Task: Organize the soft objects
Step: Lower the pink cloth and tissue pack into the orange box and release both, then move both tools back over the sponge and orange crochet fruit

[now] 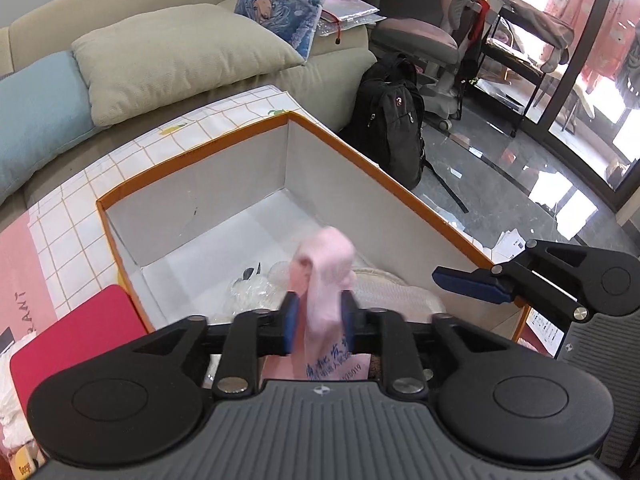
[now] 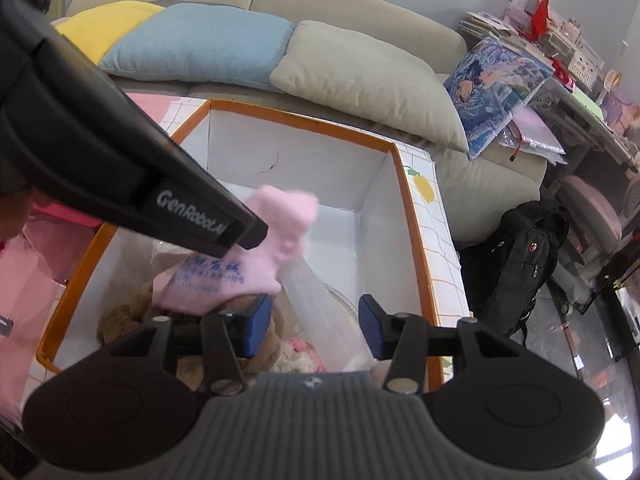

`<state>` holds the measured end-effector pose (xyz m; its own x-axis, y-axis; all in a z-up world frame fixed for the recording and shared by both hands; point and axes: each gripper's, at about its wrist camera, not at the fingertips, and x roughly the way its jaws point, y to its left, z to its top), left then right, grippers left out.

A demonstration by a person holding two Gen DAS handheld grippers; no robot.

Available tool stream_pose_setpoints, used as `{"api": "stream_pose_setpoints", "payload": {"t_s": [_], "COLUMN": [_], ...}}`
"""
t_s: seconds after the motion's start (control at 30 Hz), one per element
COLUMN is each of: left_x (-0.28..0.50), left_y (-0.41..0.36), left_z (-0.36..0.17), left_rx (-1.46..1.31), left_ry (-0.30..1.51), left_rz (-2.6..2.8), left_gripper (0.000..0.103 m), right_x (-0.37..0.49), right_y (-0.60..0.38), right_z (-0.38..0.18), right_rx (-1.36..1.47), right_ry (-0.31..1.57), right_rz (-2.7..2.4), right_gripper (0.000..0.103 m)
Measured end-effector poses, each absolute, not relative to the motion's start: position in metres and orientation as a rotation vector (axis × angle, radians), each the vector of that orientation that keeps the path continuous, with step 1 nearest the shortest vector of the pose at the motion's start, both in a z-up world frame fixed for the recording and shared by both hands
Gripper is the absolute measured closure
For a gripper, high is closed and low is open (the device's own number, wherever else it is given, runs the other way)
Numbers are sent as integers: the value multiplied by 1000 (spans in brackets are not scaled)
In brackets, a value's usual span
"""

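pink cloth hangs between left tongs over orange-rimmed box

a pink cloth (image 1: 326, 280) printed with blue characters stands between the blue pads of the left tongs (image 1: 319, 318), above the inside of a white box with an orange rim (image 1: 400, 188). its long axis runs roughly upright, the bunched end rising past the fingertips and the printed end trailing down toward the tool's body. the left tongs are partly spread; motion blur makes it impossible to tell whether the pads press the cloth. the right tongs (image 2: 314, 326) are spread with nothing between their pads, the left pad lying just beside the cloth's lower edge. in the right wrist view the cloth tilts up and to the right over the box. on the box floor lie a brown plush toy (image 2: 128, 314), a pink-and-white fluffy item (image 2: 300, 354) and clear plastic wrap (image 2: 316, 292). the box rests on a checked tablecloth (image 1: 120, 160) before a beige sofa (image 2: 340, 4) with cushions; a black backpack (image 1: 390, 124) stands on the floor.
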<state>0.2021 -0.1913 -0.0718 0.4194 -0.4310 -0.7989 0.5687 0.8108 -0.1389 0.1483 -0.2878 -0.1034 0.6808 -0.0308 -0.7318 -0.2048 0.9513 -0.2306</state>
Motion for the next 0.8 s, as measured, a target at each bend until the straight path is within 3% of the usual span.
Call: {"api": "stream_pose_setpoints", "payload": {"t_s": [0.07,0.27,0.5,0.8], "left_x": [200,197,177,139], "left_y": [-187,-175,-158,-112], "left_z": [-69,-57,-32,-11], "left_rx": [142,70,86,76], "left_ry": [942,911,800,687], "left_rz": [-621,-605,-569,-483], "left_gripper": [46,35,35,35], "right_x": [146,144,130,103], "right_y": [-286,-283,-269,-233], "right_z": [-103,-96,-82,-72], "right_rx": [-312,-326,-342,-401], "right_ry": [820,808,778,716], "right_rz": [97,80,74,-24], "right_gripper": [53,44,33,30]}}
